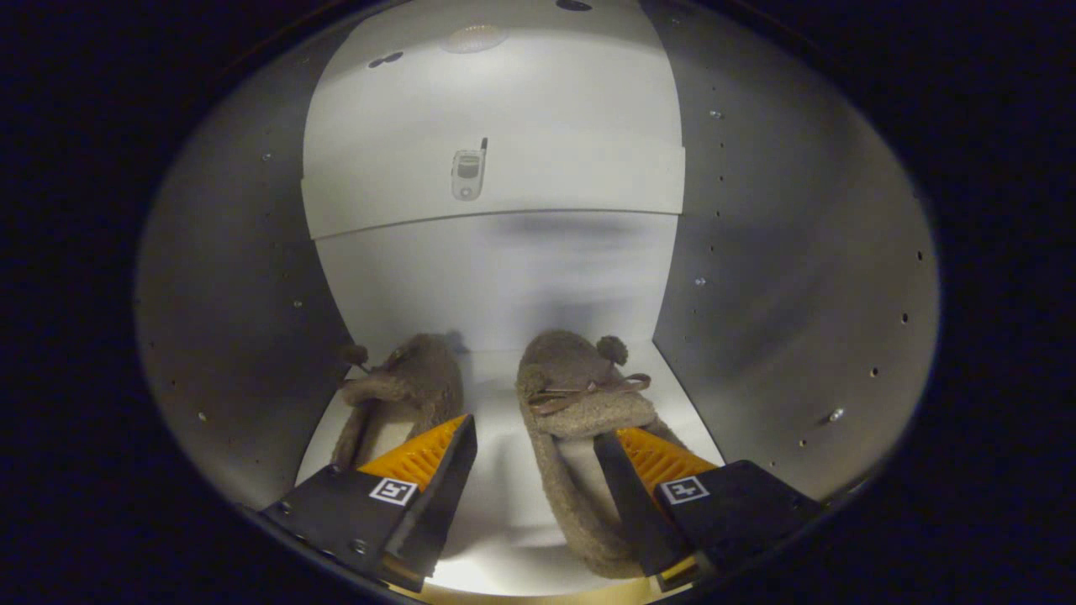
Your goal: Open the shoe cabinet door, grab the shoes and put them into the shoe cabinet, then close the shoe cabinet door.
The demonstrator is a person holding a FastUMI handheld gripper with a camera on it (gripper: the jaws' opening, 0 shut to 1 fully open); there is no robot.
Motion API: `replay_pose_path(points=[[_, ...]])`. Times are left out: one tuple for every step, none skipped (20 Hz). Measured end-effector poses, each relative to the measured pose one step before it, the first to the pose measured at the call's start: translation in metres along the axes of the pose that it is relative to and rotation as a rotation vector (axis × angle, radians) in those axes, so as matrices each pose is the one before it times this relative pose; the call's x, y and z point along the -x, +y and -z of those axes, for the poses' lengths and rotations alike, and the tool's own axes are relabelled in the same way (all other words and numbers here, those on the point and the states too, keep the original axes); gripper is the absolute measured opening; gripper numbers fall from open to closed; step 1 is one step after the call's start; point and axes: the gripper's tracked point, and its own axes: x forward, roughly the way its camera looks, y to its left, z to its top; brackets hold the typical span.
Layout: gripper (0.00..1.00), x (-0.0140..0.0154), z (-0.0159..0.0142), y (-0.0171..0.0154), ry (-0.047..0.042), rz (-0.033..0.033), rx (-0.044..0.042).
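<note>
The two fuzzy slippers lie side by side on the bottom board of the shoe cabinet [496, 538], toes toward the back wall. The right slipper [572, 412] is just ahead of my gripper [538, 433]; its heel part reaches back between the fingers, close to the right finger [647, 458], but I cannot tell if it touches. The left slipper [403, 386] lies just beyond the left finger. My fingers stand wide apart and hold nothing. Higher up, a shelf [580, 181] carries a small flip phone [468, 174].
</note>
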Motion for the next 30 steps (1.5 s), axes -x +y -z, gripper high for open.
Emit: replay_pose_path(points=[[0.89, 0.00448, -0.00083, 0.00098, -0.00427, -0.00461, -0.00069], [0.89, 0.00508, 0.00139, 0.00107, 0.00128, 0.00064, -0.00262], [0.9, 0.00708, 0.00207, -0.00332, 0.00582, 0.01777, 0.00162], [0.9, 0.0086, 0.00138, 0.00014, -0.00232, 0.00101, 0.00048], [0.9, 0.00845, -0.00155, 0.0006, -0.01119, -0.00037, -0.00233], [0.91, 0.00933, -0.00072, -0.00105, -0.01015, 0.00112, -0.00256], [0.91, 0.01015, -0.00098, -0.00089, -0.00944, 0.00317, -0.00129], [0.91, 0.01075, -0.00153, -0.00112, -0.01242, 0.00454, -0.00124], [0.91, 0.01214, -0.00187, -0.00079, -0.01599, 0.00427, -0.00217], [0.91, 0.01391, -0.00149, -0.00084, -0.01712, 0.00434, -0.00553], [0.91, 0.01426, -0.00136, -0.00039, -0.01632, 0.00512, -0.00762], [0.91, 0.01709, -0.00124, -0.00071, -0.01657, 0.0036, -0.00926], [0.91, 0.0168, -0.00229, 0.00075, -0.0204, 0.00326, -0.00936], [0.91, 0.01972, -0.002, 0.00024, -0.02222, 0.00281, -0.00949], [0.91, 0.02077, -0.00185, 0.00039, -0.02494, 0.00027, -0.00742], [0.91, 0.02514, -0.00175, 0.00057, -0.02316, -0.00003, -0.00808], [0.91, 0.02656, -0.00276, -0.00056, -0.02759, 0.003, -0.00907], [0.91, 0.02753, -0.00413, -0.00309, -0.0353, 0.00773, -0.00906], [0.91, 0.02757, -0.00461, -0.00606, -0.0359, 0.01493, -0.01257], [0.92, 0.03133, -0.00525, -0.00829, -0.0306, 0.01828, -0.01603], [0.92, 0.02776, -0.00388, -0.00846, -0.01967, 0.01819, -0.01601], [0.92, 0.02276, 0.00287, -0.01224, -0.00723, 0.02919, -0.00918], [0.92, 0.02219, 0.00192, -0.01488, 0.00106, 0.03724, -0.00561], [0.93, 0.01767, -0.0001, -0.0156, -0.00121, 0.03832, -0.00632], [0.93, 0.01679, -0.00078, -0.01798, -0.0099, 0.03823, -0.00977], [0.93, 0.01586, -0.00413, -0.02126, -0.01348, 0.04205, -0.01187], [0.93, 0.01391, -0.00416, -0.02299, -0.01367, 0.0447, -0.01156], [0.94, 0.01088, -0.00245, -0.02127, -0.0091, 0.04117, -0.01449], [0.94, 0.00849, -0.00243, -0.02156, -0.01079, 0.0434, -0.01066], [0.95, 0.00404, -0.0018, -0.02305, -0.01011, 0.0423, -0.00507]])
